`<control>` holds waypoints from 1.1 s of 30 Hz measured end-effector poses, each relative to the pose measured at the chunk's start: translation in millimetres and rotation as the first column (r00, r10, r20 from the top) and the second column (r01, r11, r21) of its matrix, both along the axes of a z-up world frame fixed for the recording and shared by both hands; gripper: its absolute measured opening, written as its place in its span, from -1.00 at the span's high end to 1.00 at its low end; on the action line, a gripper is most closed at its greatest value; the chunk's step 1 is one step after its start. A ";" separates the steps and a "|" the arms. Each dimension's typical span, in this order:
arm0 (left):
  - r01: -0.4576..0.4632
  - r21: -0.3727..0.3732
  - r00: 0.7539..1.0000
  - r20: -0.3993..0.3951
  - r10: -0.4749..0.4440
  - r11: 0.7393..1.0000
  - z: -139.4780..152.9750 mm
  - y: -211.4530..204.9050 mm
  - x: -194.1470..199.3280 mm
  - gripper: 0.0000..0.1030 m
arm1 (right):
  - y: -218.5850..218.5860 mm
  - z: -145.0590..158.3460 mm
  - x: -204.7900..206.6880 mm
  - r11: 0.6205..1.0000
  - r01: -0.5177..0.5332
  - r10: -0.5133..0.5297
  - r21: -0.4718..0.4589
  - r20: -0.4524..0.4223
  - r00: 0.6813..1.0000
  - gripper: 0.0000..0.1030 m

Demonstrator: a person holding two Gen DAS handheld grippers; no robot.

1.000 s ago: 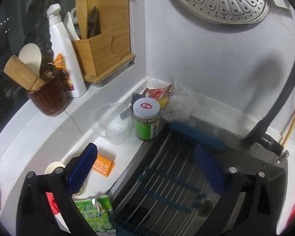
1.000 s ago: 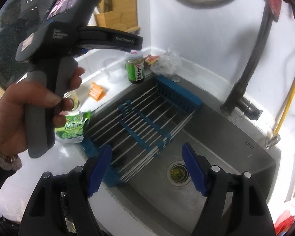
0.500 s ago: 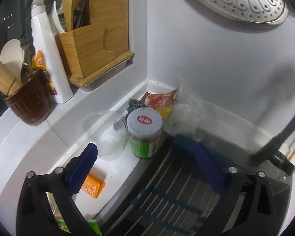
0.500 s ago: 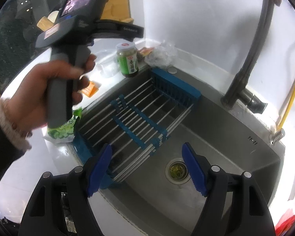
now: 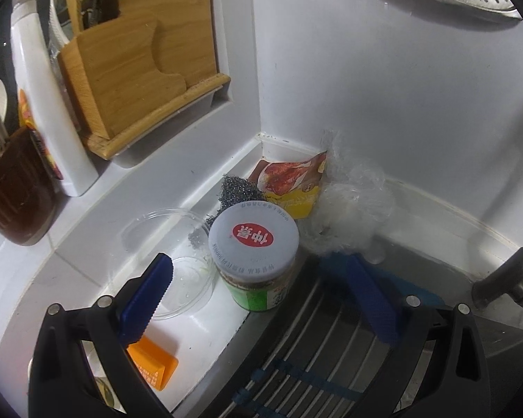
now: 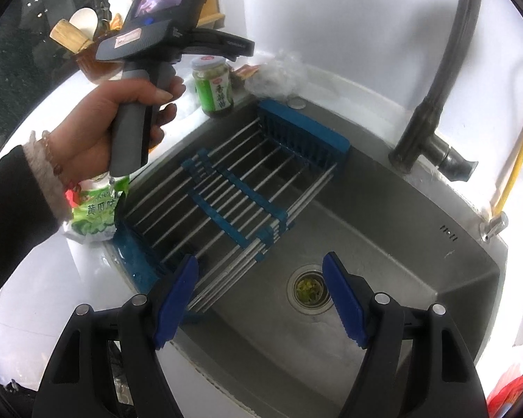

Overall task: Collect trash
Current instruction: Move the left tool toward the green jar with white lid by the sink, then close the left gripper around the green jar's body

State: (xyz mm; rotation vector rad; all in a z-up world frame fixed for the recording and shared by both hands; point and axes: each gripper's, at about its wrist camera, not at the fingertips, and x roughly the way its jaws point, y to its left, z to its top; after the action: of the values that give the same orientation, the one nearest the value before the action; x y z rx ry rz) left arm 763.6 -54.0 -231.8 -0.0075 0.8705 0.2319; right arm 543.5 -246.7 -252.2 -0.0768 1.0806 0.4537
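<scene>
The left gripper [image 5: 258, 296] hangs with jaws spread wide, gripping nothing, a green jar [image 5: 256, 261] standing between its fingers at the frame's centre. Behind the jar, in the counter's corner, lie the trash: a red-and-yellow wrapper [image 5: 293, 184] and a crumpled clear bag [image 5: 348, 212] (touching each other). The right gripper [image 6: 261, 303] is released too, empty, over the sink [image 6: 400, 261] at lower centre.
</scene>
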 end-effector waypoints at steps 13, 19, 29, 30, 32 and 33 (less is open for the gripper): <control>0.007 -0.008 0.999 -0.034 -0.007 1.000 -33.7 7.4 19.6 -0.88 | -1.2 -9.5 -0.4 1.000 0.007 -0.007 -0.012 -0.023 1.000 -0.39; 0.011 0.066 0.999 -0.048 -0.008 0.998 -41.7 0.6 29.0 -0.39 | -1.1 -13.2 1.3 1.000 0.014 -0.014 -0.017 -0.037 0.999 -0.39; 0.038 0.034 0.996 -0.088 -0.035 0.999 -66.2 6.2 42.3 -0.30 | -2.9 -15.8 3.2 1.000 0.022 -0.023 -0.019 -0.049 0.999 -0.39; 0.037 0.038 0.996 -0.081 -0.034 0.999 -67.6 5.7 41.2 -0.30 | -3.6 -16.5 3.7 1.000 0.024 -0.025 -0.019 -0.050 0.998 -0.39; 0.035 0.045 0.997 -0.069 -0.032 0.998 -69.7 3.6 39.6 -0.28 | -4.9 -19.3 4.6 0.999 0.028 -0.030 -0.021 -0.057 0.998 -0.39; 0.037 0.046 0.997 -0.062 -0.034 0.998 -70.1 2.6 39.1 -0.23 | -5.2 -20.8 4.6 0.999 0.031 -0.032 -0.023 -0.062 0.998 -0.39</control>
State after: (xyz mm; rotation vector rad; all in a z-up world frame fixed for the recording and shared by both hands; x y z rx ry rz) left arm 802.7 -51.4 -301.9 0.0595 0.9252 0.2200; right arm 548.1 -252.0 -273.0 -0.0656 1.1466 0.4179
